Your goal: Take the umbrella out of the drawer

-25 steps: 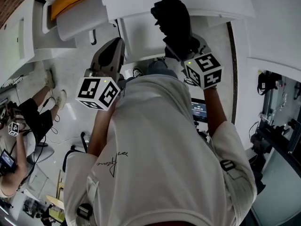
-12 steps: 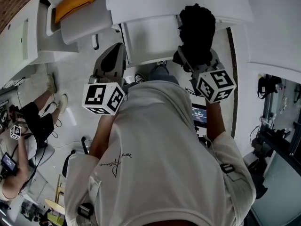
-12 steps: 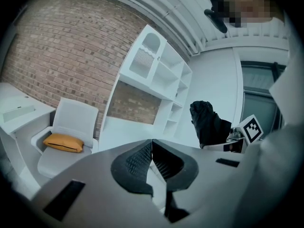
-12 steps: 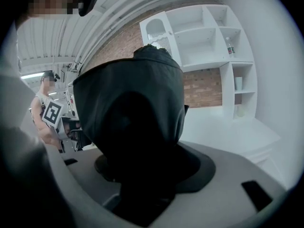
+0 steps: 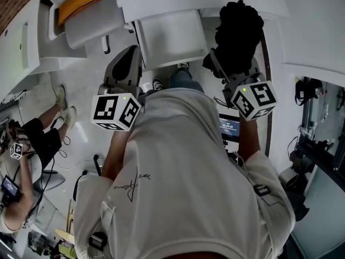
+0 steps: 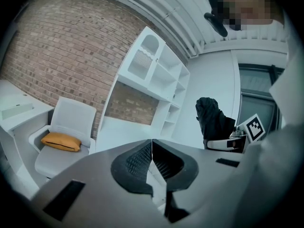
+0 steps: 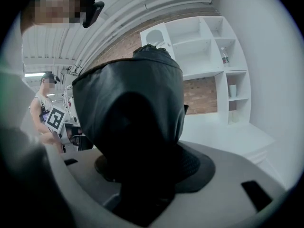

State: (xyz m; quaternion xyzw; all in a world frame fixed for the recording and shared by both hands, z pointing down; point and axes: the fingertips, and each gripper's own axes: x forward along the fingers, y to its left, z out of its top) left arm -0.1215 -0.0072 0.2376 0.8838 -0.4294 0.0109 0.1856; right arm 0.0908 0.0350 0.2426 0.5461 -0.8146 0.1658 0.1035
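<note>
The black folded umbrella (image 5: 237, 28) is held up in my right gripper (image 5: 235, 63), which is shut on its lower end, to the right of the open white drawer (image 5: 170, 36). In the right gripper view the umbrella (image 7: 128, 108) fills the middle and hides the jaws' tips of my right gripper (image 7: 142, 167). My left gripper (image 5: 128, 58) hangs just left of the drawer's front, shut with nothing in it. In the left gripper view its ribbed pads meet at my left gripper (image 6: 152, 163), and the umbrella (image 6: 213, 120) shows to the right.
A white armchair (image 5: 89, 23) with an orange cushion (image 5: 81, 1) stands left of the drawer. White cabinet tops run along the far and right sides. Another person (image 5: 27, 144) sits at the left. A small lit screen (image 5: 229, 127) hangs below my right arm.
My right gripper has carried the umbrella to the right, from over the drawer to beside its right edge. The left gripper has hardly moved.
</note>
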